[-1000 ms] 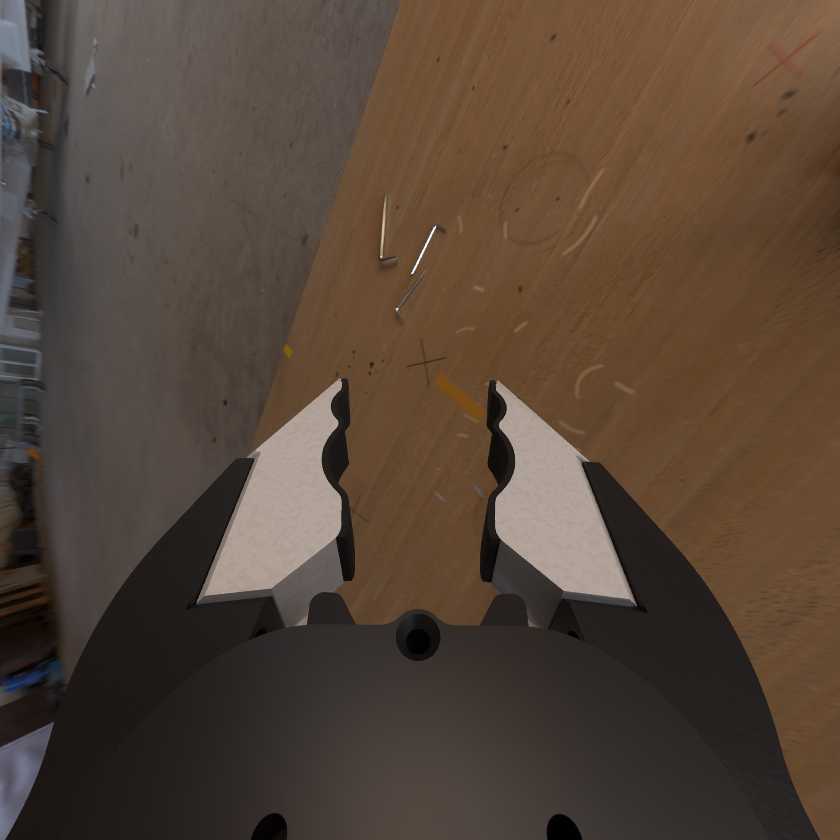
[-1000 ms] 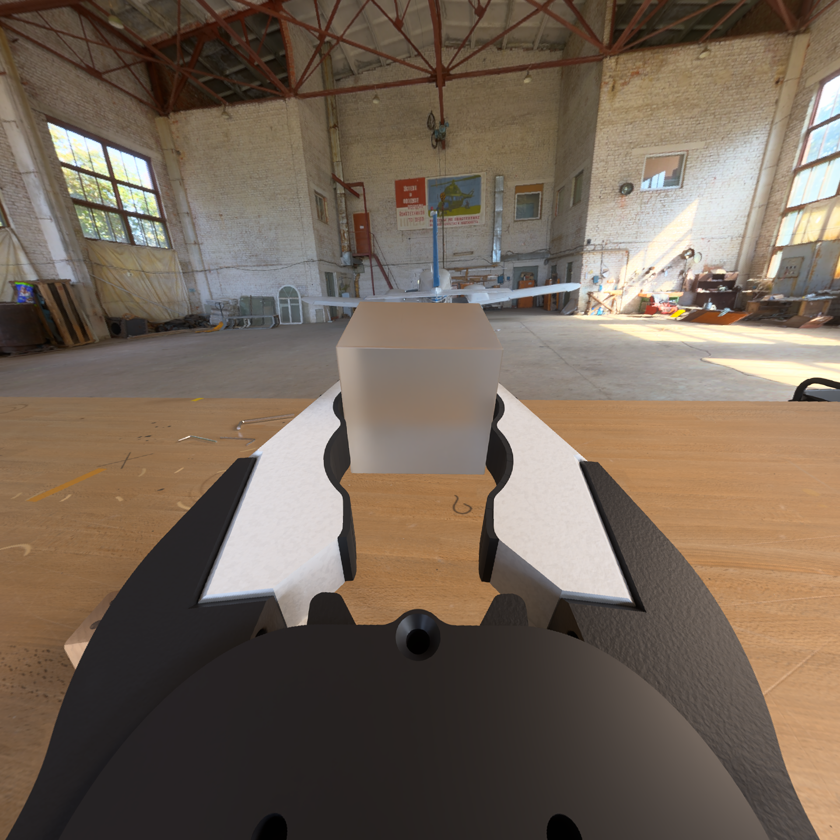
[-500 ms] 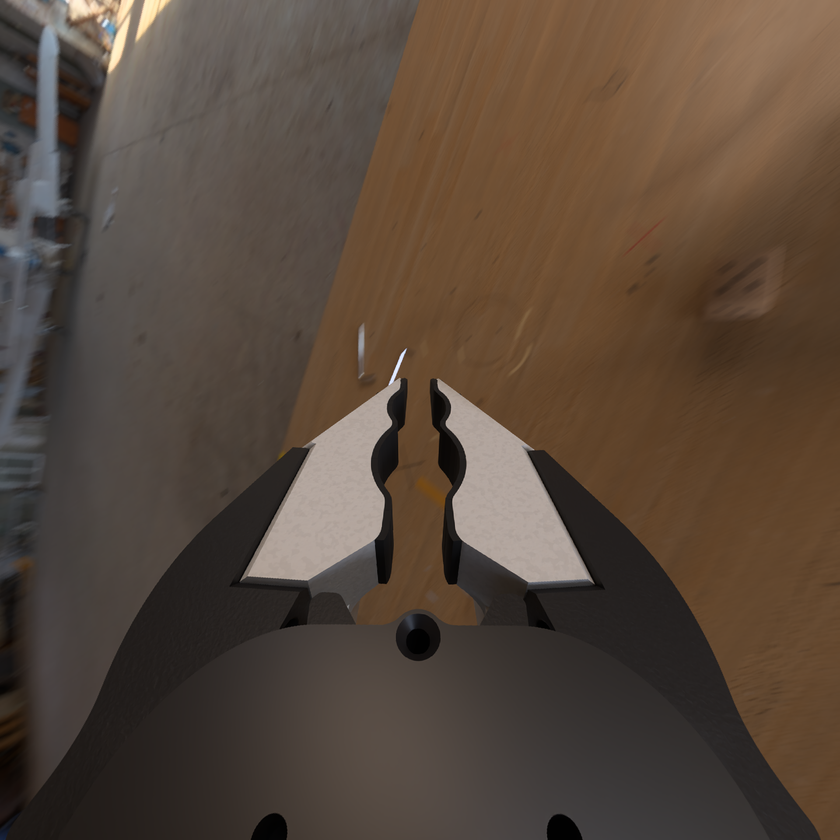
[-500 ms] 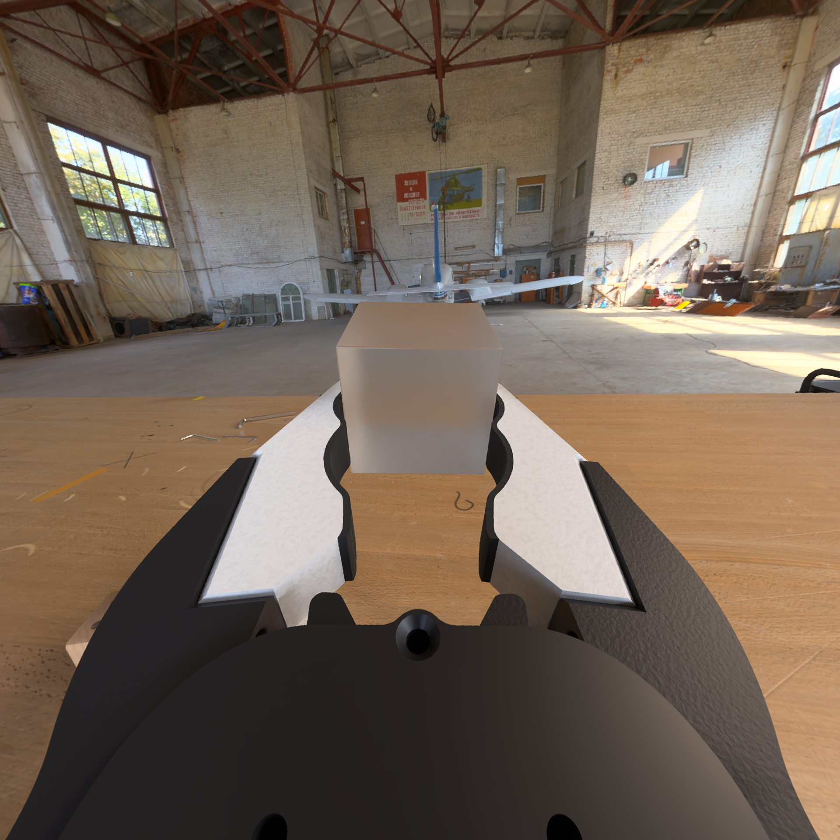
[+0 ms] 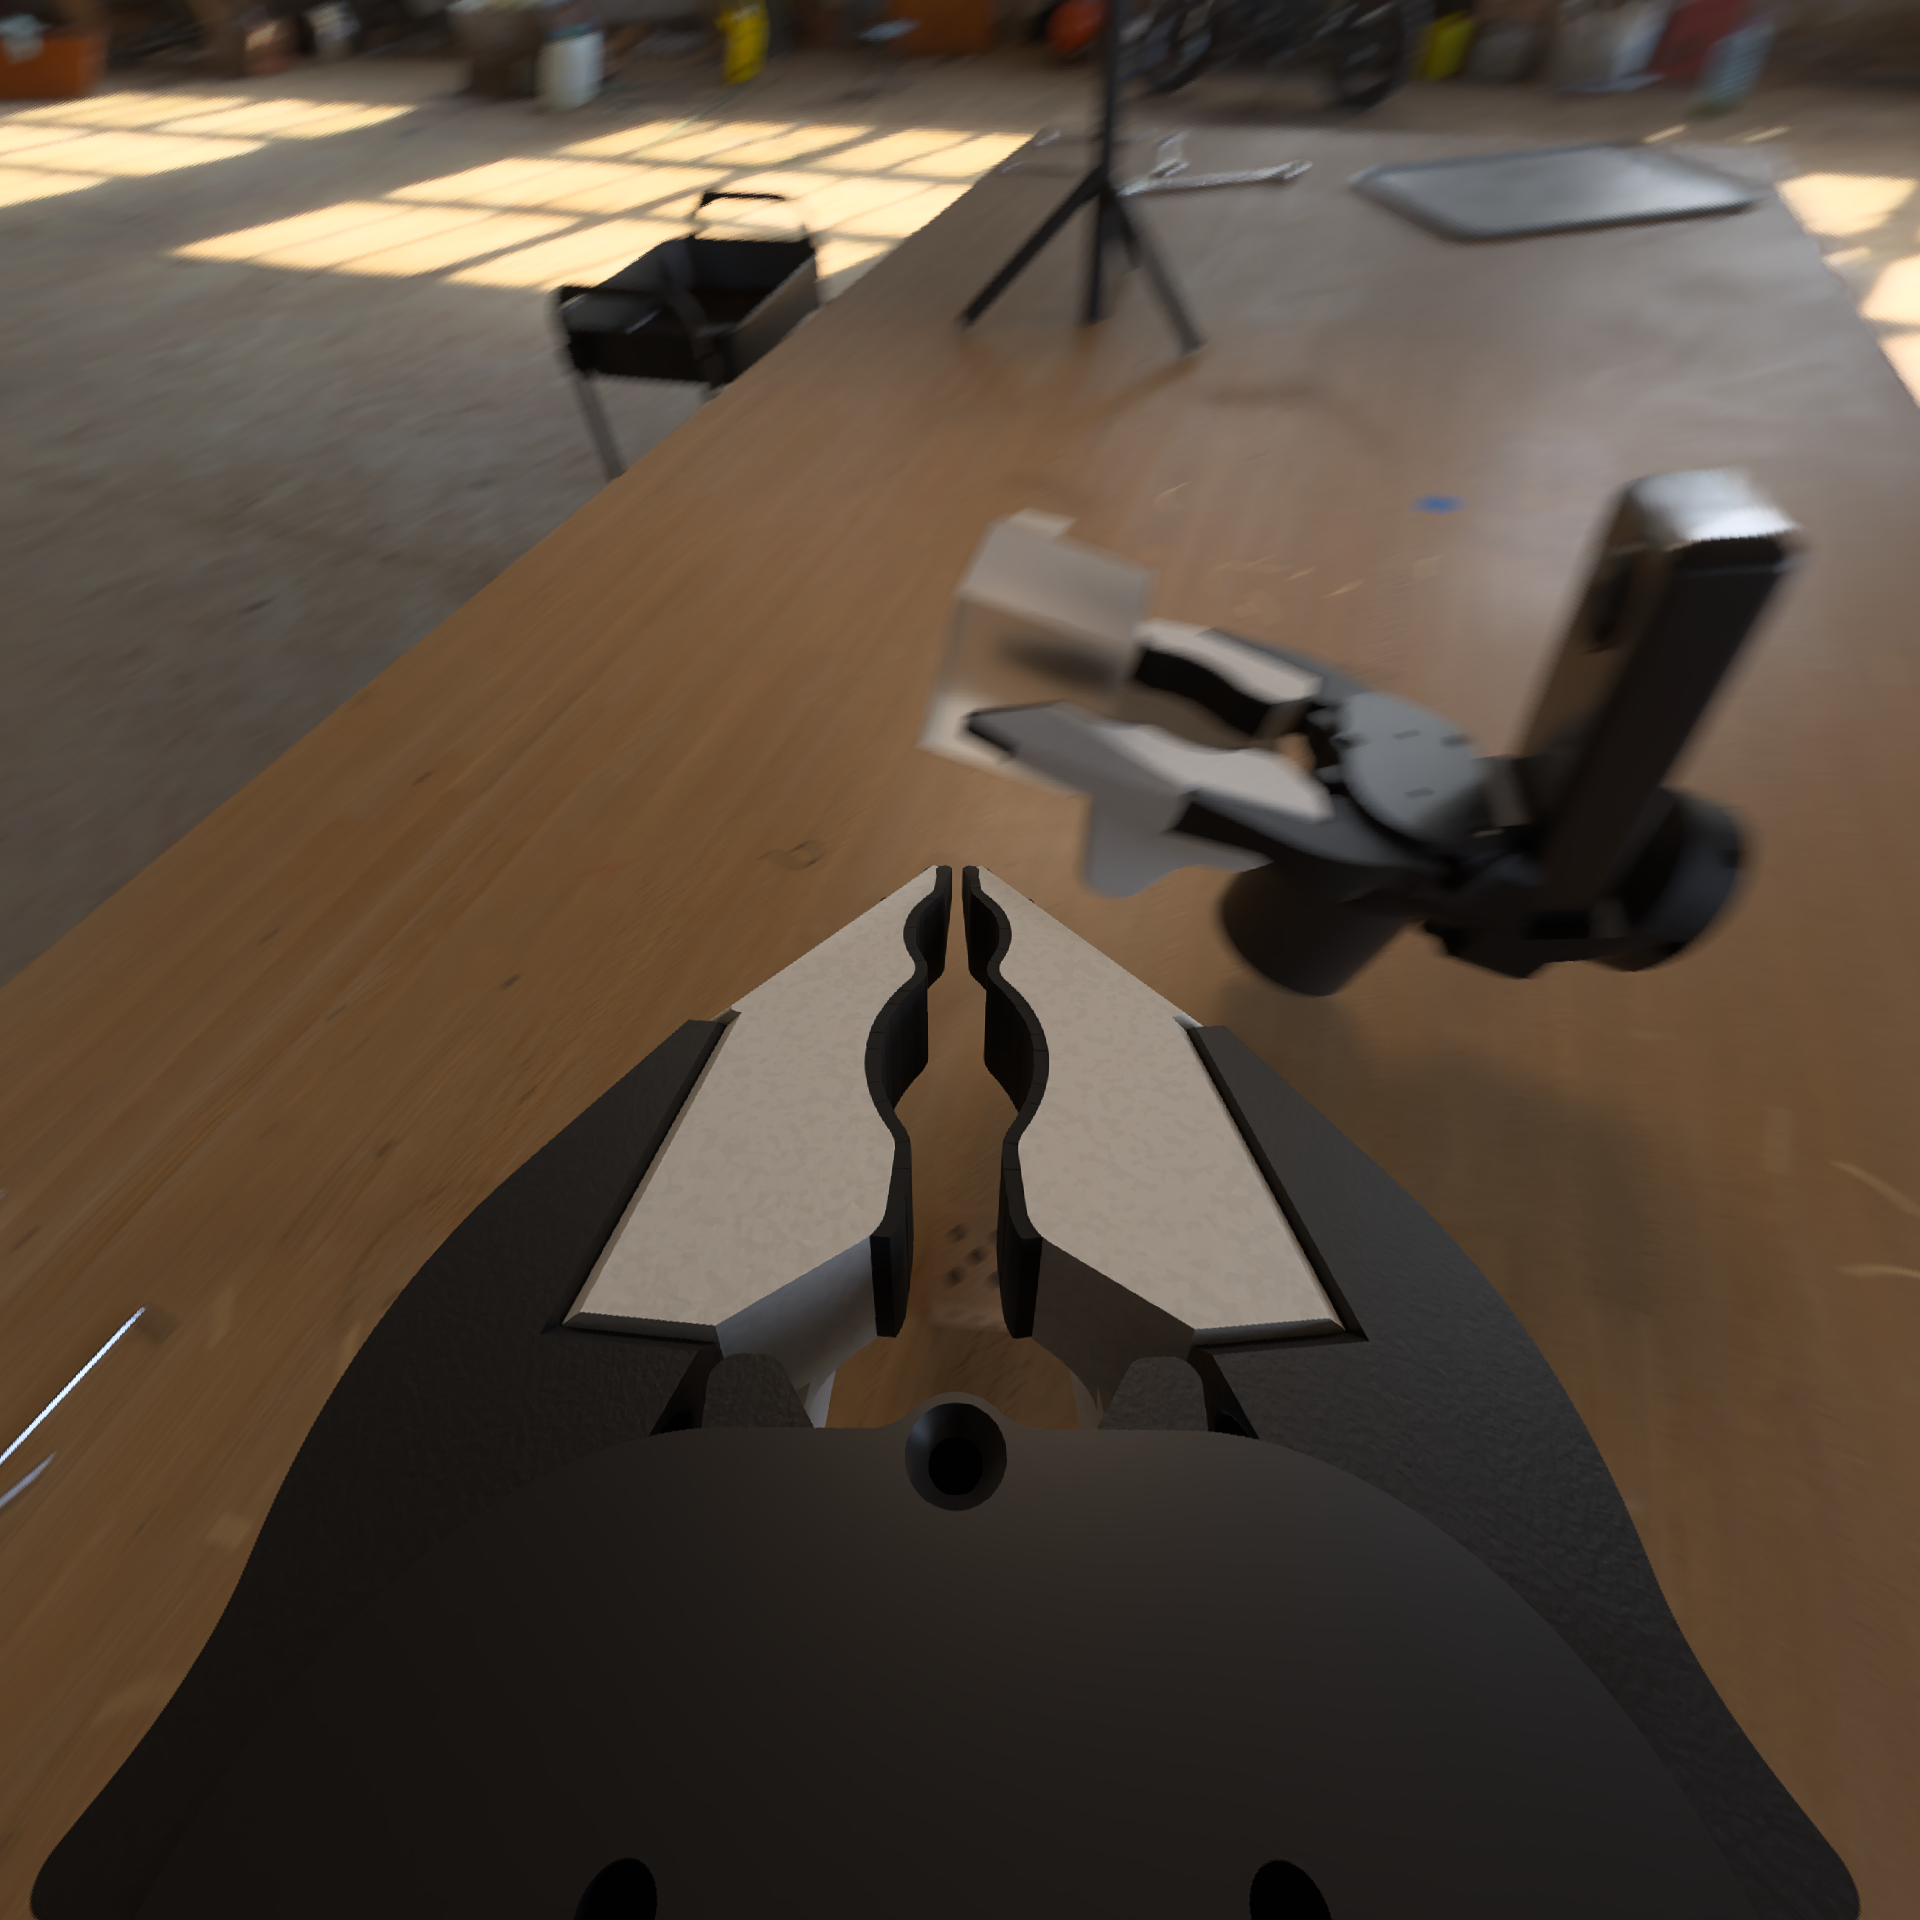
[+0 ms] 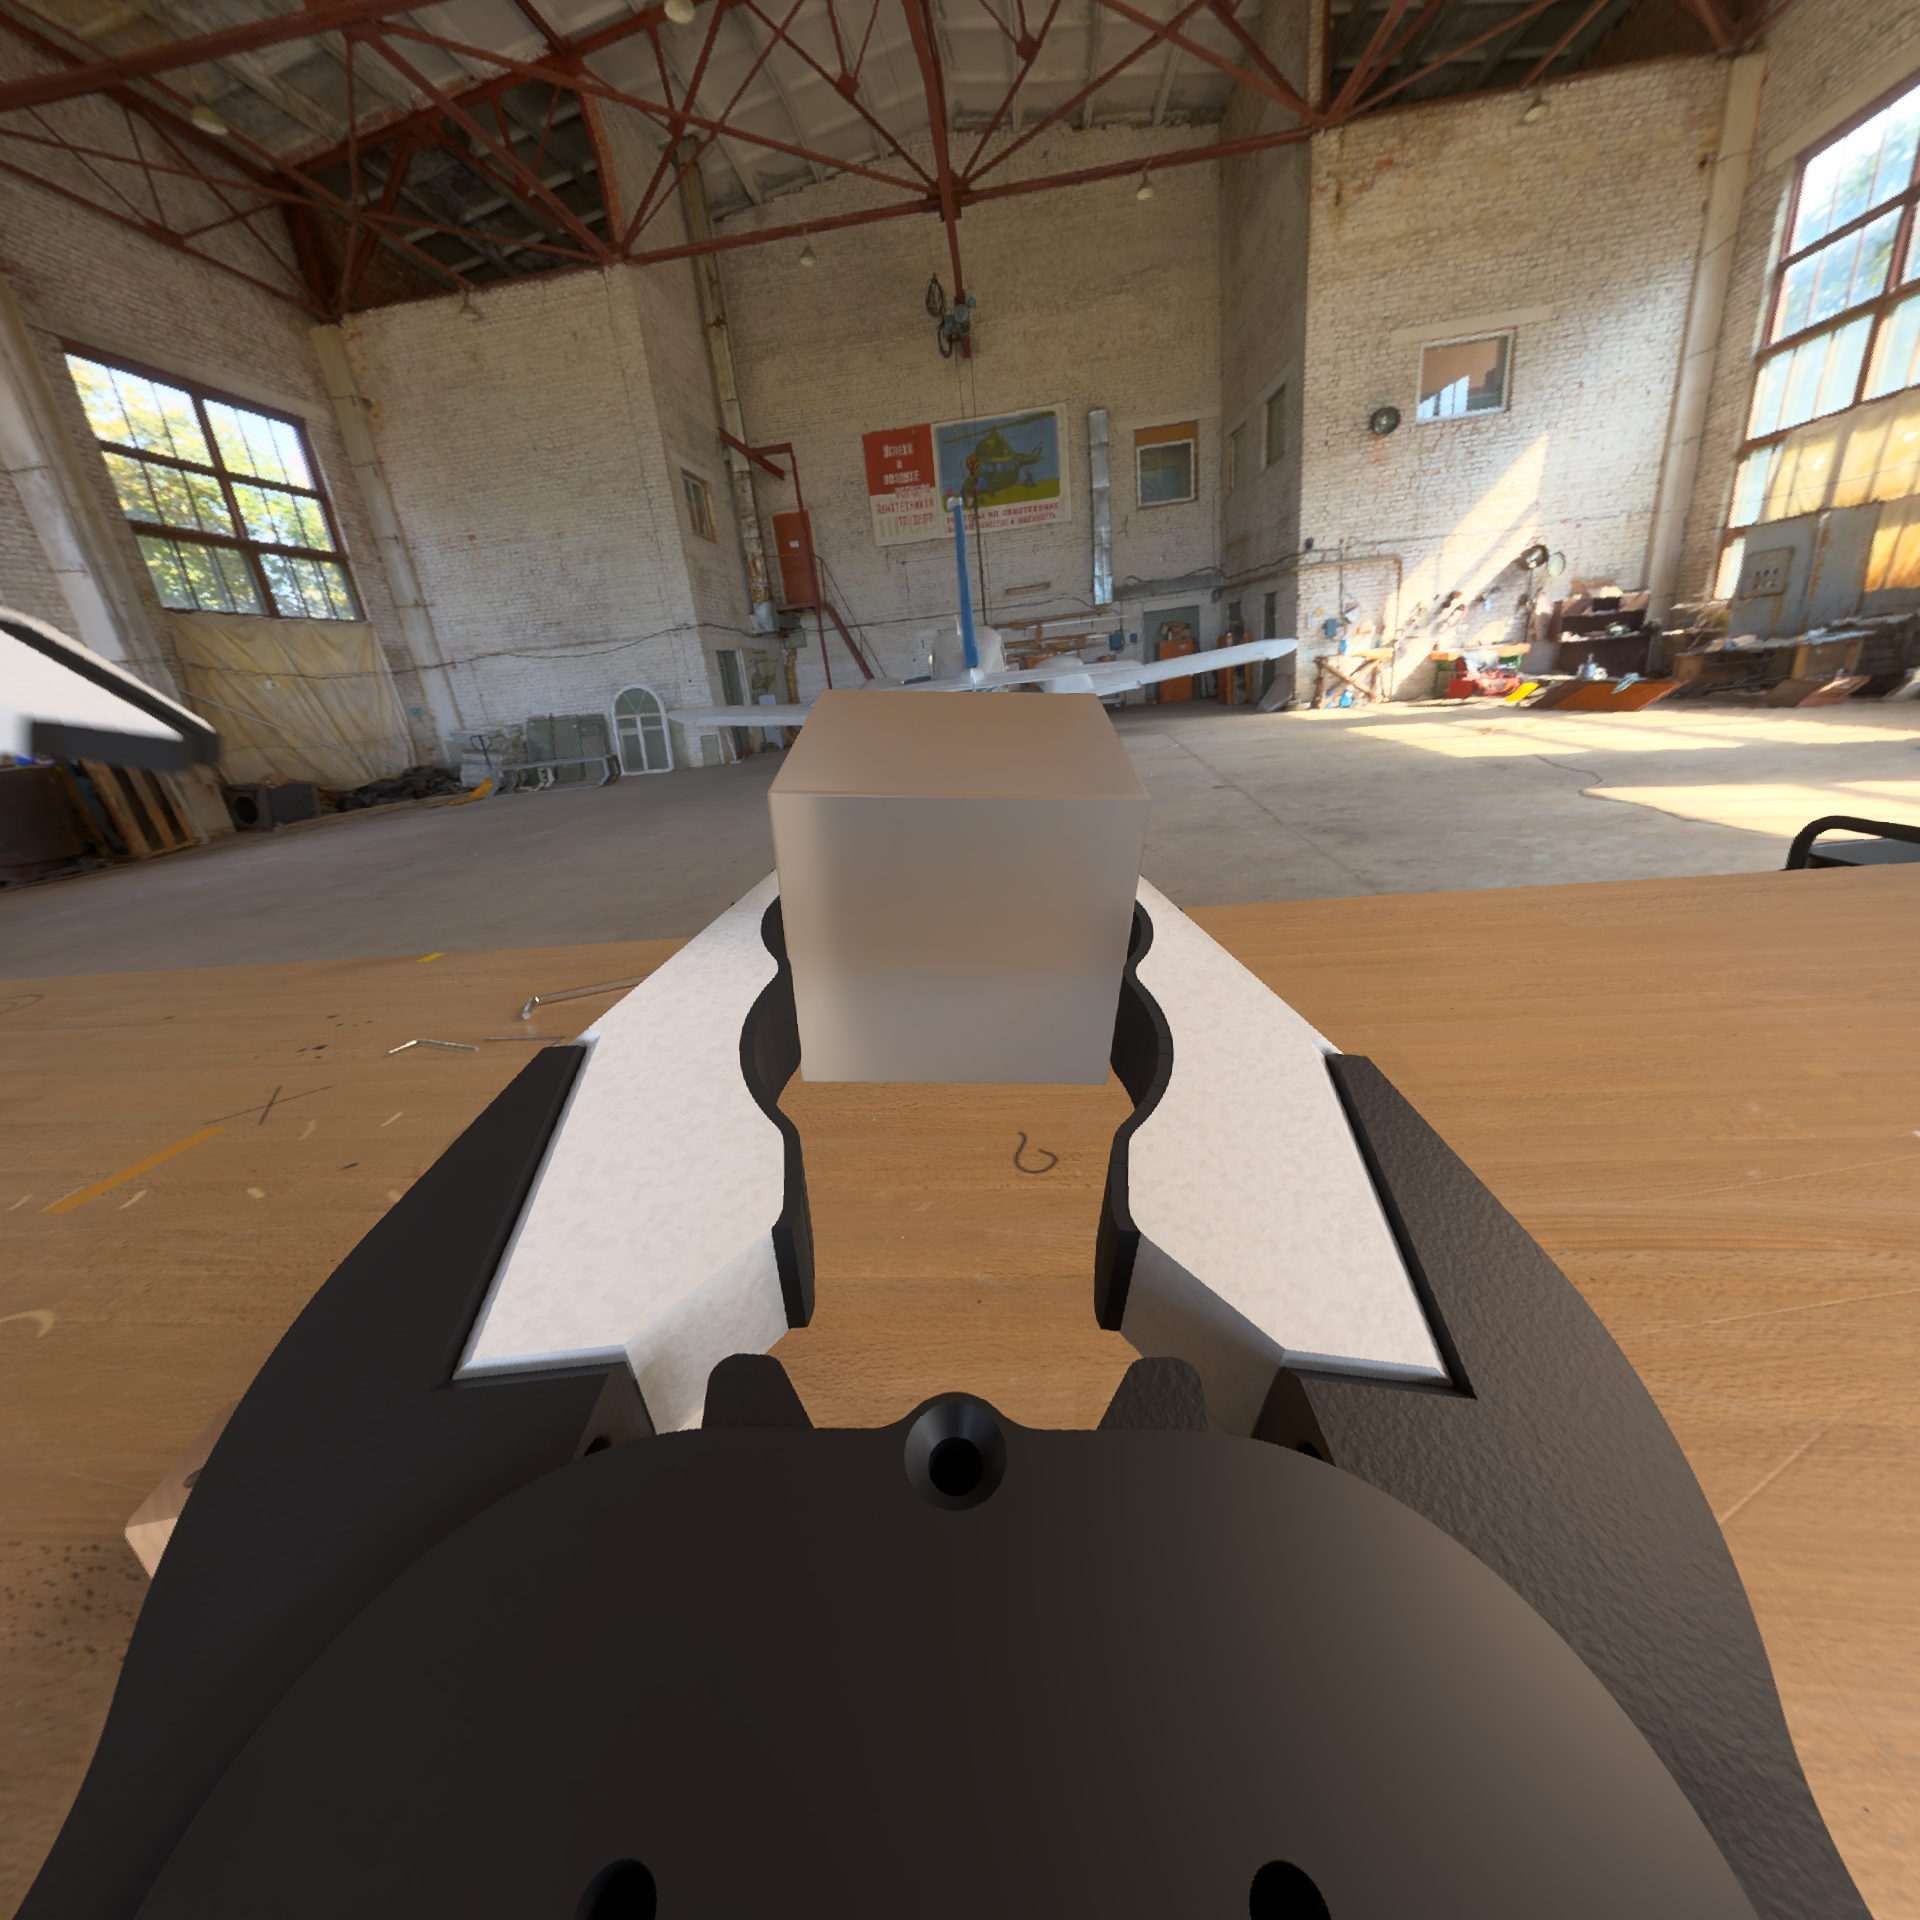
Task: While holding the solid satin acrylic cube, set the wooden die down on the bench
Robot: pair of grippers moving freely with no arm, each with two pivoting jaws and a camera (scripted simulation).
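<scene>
Frosted acrylic cube (image 6: 956, 883) sat clamped between the right gripper (image 6: 956, 935) fingertips, level above the bench (image 6: 1558, 1091), presumably so the hold persisted while the other claw worked. Left gripper (image 5: 956, 883) was nearly closed on nothing. Wooden die (image 6: 156, 1517) lay on the bench at near left, mostly hidden behind the right gripper's body; placement judged done. Hex keys (image 6: 561, 997) lay far left.
</scene>
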